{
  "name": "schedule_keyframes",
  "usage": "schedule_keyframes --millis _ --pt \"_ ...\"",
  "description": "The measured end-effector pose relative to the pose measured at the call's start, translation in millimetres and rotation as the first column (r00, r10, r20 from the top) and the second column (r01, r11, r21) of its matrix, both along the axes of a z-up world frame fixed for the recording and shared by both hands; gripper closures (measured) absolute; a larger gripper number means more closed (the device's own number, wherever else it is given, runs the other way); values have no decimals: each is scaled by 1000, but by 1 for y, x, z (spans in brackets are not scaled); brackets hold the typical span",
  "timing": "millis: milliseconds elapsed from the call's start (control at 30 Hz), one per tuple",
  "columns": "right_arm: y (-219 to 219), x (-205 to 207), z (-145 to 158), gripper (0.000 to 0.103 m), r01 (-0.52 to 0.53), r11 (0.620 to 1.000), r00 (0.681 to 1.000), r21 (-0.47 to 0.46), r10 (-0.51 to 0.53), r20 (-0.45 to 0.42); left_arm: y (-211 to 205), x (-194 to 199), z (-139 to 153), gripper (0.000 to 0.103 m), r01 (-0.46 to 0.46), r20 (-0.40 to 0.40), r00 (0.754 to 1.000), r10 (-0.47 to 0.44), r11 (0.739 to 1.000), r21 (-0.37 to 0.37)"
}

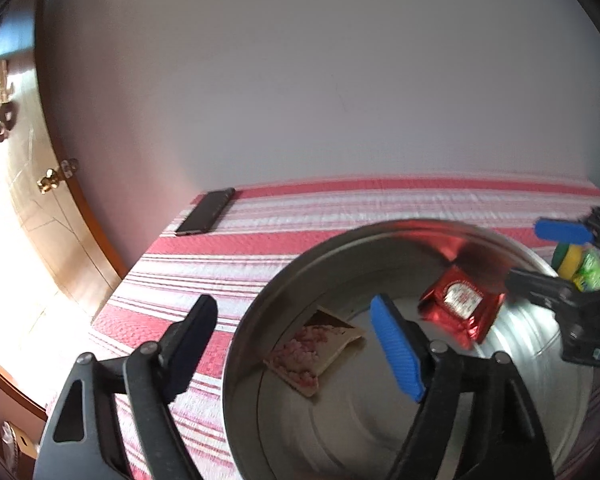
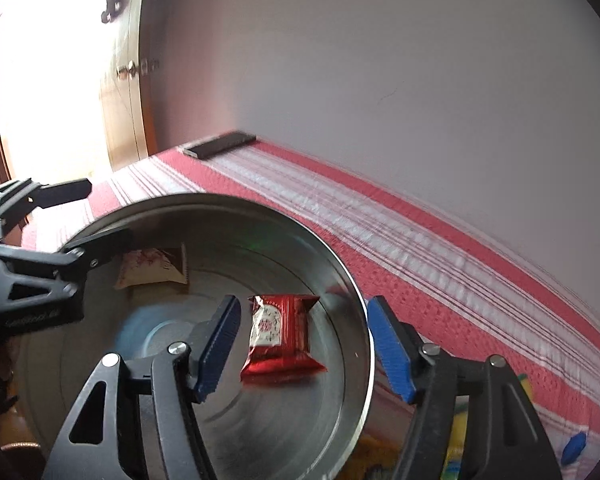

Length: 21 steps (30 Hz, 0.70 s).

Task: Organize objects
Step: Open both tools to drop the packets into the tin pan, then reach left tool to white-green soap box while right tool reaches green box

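Observation:
A round metal tin [image 1: 256,304] stands on a red and white striped cloth [image 1: 260,240]. Inside it lie a beige packet with pink print [image 1: 316,348] and a shiny red packet [image 1: 460,308]. My left gripper [image 1: 296,344] is open and straddles the tin's near rim, one finger outside it and the blue pad inside; nothing is between its pads. My right gripper [image 2: 306,348] is open over the tin [image 2: 340,276]. The red packet [image 2: 280,336] sits between and below its fingers, touching neither pad. The beige packet [image 2: 152,264] lies by the left gripper [image 2: 86,218].
A dark phone [image 1: 206,211] lies at the cloth's far left corner by the wall. Green and yellow packets [image 1: 588,272] sit just outside the tin on its right. A wooden door with brass handles [image 1: 52,180] is at the left. A small blue object [image 2: 576,446] lies on the cloth.

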State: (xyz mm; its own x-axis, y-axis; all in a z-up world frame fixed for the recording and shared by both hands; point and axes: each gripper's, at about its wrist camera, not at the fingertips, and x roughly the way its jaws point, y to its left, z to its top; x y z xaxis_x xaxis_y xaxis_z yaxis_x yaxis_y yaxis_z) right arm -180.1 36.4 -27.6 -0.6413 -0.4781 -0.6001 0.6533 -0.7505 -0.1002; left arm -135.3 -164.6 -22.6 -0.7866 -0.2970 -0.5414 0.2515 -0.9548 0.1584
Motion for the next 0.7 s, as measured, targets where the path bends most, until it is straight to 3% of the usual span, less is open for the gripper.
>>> schedule_keyframes --millis 200,400,533,700 --pt "49 57 12 35 13 992 998 -123 -21 -59 33 38 12 11 24 -126 992 -21 999 25" --pt "99 110 7 34 59 986 986 -157 -82 -142 87 58 8 6 139 -175 976 -129 989 45" --pt "153 126 -5 25 191 966 957 -176 -223 -187 123 57 7 6 217 -178 962 -207 976 36" --pt "207 115 -21 25 352 921 906 -168 -380 -185 173 48 -3 5 311 -140 942 -306 950 17"
